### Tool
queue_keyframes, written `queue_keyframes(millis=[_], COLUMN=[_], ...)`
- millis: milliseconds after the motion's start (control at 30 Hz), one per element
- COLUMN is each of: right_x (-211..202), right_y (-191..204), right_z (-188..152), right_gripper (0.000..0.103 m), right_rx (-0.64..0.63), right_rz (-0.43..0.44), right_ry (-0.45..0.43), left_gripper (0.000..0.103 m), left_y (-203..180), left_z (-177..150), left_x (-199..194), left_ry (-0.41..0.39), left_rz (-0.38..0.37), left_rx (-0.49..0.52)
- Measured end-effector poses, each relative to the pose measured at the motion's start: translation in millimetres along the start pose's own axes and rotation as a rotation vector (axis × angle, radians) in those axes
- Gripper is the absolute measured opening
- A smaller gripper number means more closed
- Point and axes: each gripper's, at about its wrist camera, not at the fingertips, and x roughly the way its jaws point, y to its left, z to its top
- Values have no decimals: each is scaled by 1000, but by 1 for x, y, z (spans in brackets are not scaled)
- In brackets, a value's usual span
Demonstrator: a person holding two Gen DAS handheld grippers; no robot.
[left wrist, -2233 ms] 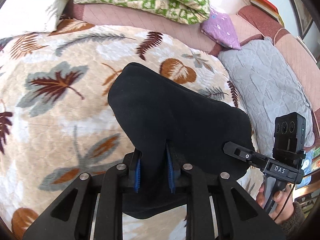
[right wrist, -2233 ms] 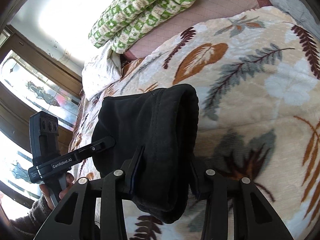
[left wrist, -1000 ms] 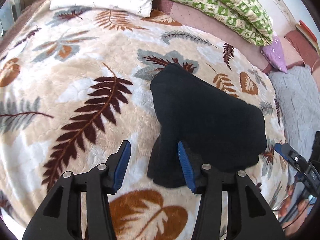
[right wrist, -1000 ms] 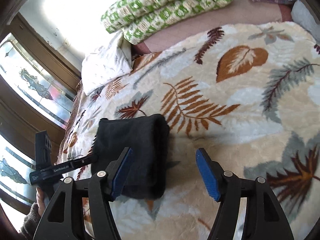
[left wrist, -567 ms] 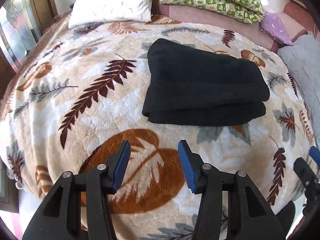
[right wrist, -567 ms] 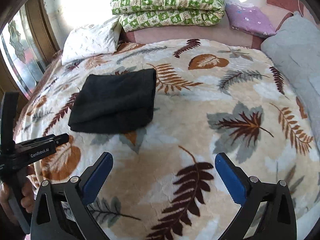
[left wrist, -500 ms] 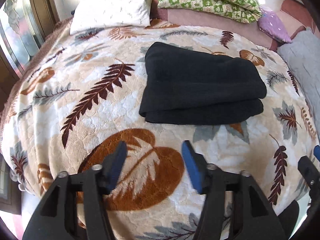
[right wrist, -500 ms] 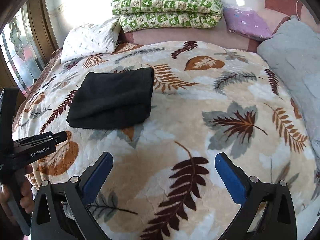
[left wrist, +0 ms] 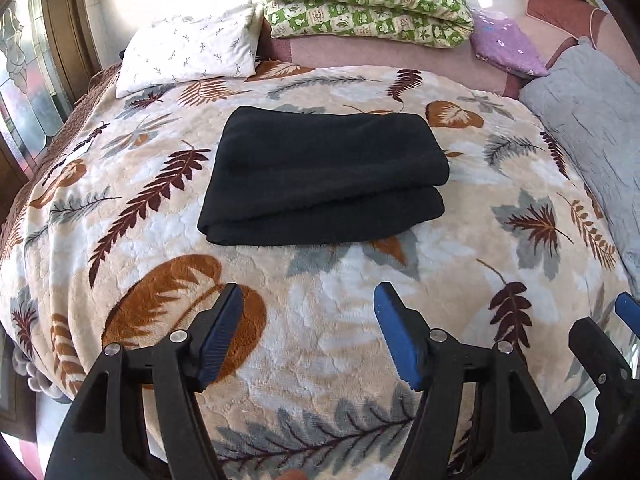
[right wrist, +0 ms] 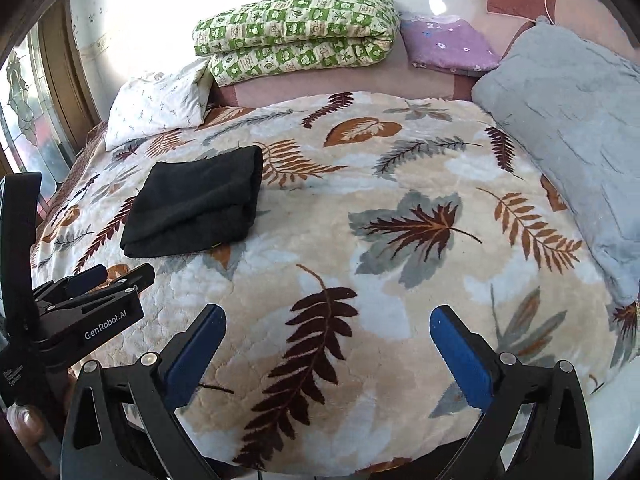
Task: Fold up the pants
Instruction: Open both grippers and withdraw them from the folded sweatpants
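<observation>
The black pants (left wrist: 324, 178) lie folded into a compact rectangle on the leaf-patterned blanket (left wrist: 328, 312). In the right wrist view they lie at the left (right wrist: 196, 208). My left gripper (left wrist: 308, 328) is open and empty, held back from the pants near the bed's front edge. My right gripper (right wrist: 328, 352) is open wide and empty, to the right of the pants and well clear of them. The left gripper also shows in the right wrist view (right wrist: 92, 284).
A white pillow (left wrist: 188, 54), a green checkered quilt (left wrist: 360, 4) and a purple cushion (left wrist: 508, 46) lie at the head of the bed. A grey quilted cover (right wrist: 576, 144) lies along the right side. A wood-framed window (left wrist: 24, 72) stands at the left.
Both grippers let go of the pants and opened. They pulled back toward the front edge of the bed, leaving the folded pants lying flat on the blanket.
</observation>
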Motion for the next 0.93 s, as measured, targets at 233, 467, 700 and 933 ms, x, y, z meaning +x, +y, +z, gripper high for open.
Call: queue_keyframes(millis=[233, 467, 700, 933], right_x=[0, 6, 10, 15], right_y=[5, 4, 3, 2], right_z=[-2, -3, -5, -5], right_gripper=[103, 103, 103, 103], right_rx=[-24, -16, -11, -11], right_rz=[0, 5, 4, 4], right_ry=[-16, 8, 25, 38], left_gripper=[67, 67, 67, 67], left_y=[7, 8, 8, 7], left_z=[-4, -3, -2, -1], left_x=[-2, -1, -4, -2], left_ry=[-9, -6, -44, -29], left_rz=[11, 12, 6, 3], left_rx=[-15, -15, -9, -3])
